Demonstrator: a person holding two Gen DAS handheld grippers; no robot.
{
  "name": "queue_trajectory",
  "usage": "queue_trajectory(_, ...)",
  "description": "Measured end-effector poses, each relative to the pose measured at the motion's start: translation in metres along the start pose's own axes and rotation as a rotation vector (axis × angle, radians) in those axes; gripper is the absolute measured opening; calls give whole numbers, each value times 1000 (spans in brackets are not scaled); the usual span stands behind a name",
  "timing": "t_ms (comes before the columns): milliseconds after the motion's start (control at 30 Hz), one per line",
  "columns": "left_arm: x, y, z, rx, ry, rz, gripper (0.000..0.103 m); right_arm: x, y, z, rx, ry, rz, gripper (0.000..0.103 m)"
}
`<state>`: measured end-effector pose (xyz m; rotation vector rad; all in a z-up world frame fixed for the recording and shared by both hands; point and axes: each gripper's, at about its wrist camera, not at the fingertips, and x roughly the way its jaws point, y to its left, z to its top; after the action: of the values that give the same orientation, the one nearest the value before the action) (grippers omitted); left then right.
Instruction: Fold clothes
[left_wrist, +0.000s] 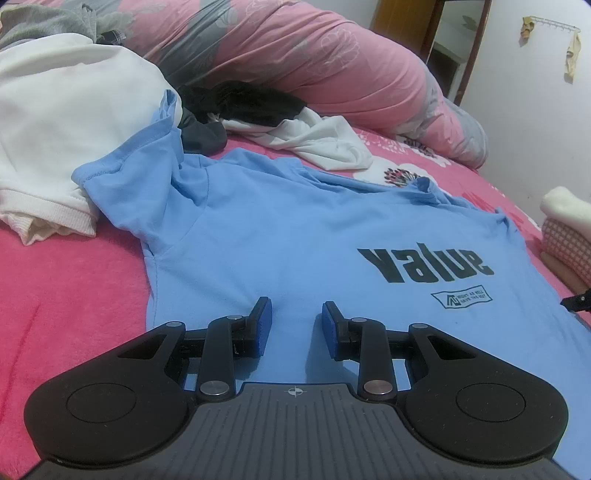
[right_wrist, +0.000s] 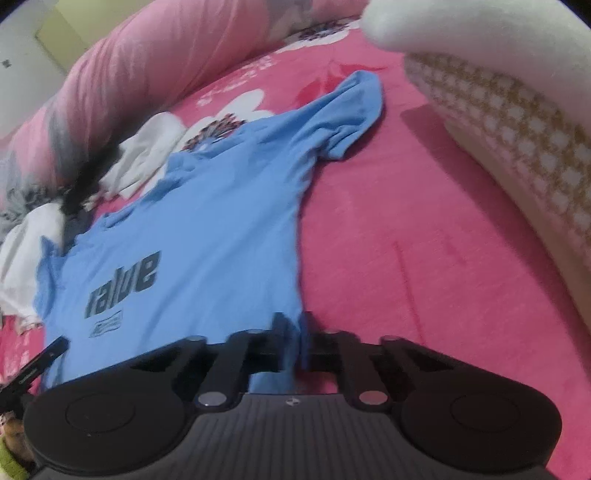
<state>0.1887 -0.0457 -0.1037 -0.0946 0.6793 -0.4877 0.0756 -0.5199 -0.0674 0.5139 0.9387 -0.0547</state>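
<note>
Lying spread and unfolded, the blue T-shirt (left_wrist: 280, 236) awaits folding — left gripper (left_wrist: 296, 325) spread above it, right gripper (right_wrist: 293, 332) pinching its near-right edge.

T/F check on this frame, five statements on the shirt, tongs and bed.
1. The blue shirt lies spread on the pink bed cover. True.
2. The left tongs are shut on the shirt. False: they are open above it, holding nothing.
3. The right tongs close on the shirt's side edge. True.
4. The shirt's print reads "brand". False: it reads "value".
5. The white garment lies on top of the shirt's print. False: it sits beside the shirt, by one sleeve.
</note>
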Motion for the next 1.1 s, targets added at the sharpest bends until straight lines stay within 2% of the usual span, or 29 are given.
queue_trajectory(200, 0, 0, 0, 4, 0, 3, 30, -9, 10, -11, -88, -85, -165, 1)
queue_trajectory(333, 0, 0, 0, 3, 1, 2, 30, 0, 7, -18, -102, -106, -206, 1)
queue_trajectory(400, -1, 1, 0, 0, 0, 0, 30, -14, -4, -18, -16, -114, -156, 8)
queue_trajectory(433, -1, 1, 0, -4, 0, -3, 30, -20, -10, -19, 27, -118, -131, 21)
queue_trajectory(467, -1, 2, 0, -8, 0, -6, 30, -27, -16, -19, 70, -122, -106, 30)
queue_trajectory(567, -1, 4, 0, -22, -1, -16, 30, -54, -29, -29, 157, -123, -46, 35)
queue_trajectory(667, -1, 6, 0, -31, -3, -23, 30, -83, -32, -56, 171, -108, -43, 50)
queue_trajectory(833, -1, 7, -1, -42, -4, -30, 30, -105, -30, -97, 143, -111, -55, 50)
queue_trajectory(967, -1, 8, -1, -48, -5, -34, 30, -117, -27, -127, 117, -116, -64, 41)
queue_trajectory(1000, -1, 9, -1, -50, -5, -36, 30, -120, -26, -134, 111, -118, -66, 37)
queue_trajectory(1067, -1, 9, -1, -56, -7, -40, 30, -125, -24, -148, 95, -120, -70, 22)
queue_trajectory(1100, -1, 10, -1, -58, -7, -41, 30, -125, -22, -150, 82, -118, -71, 19)
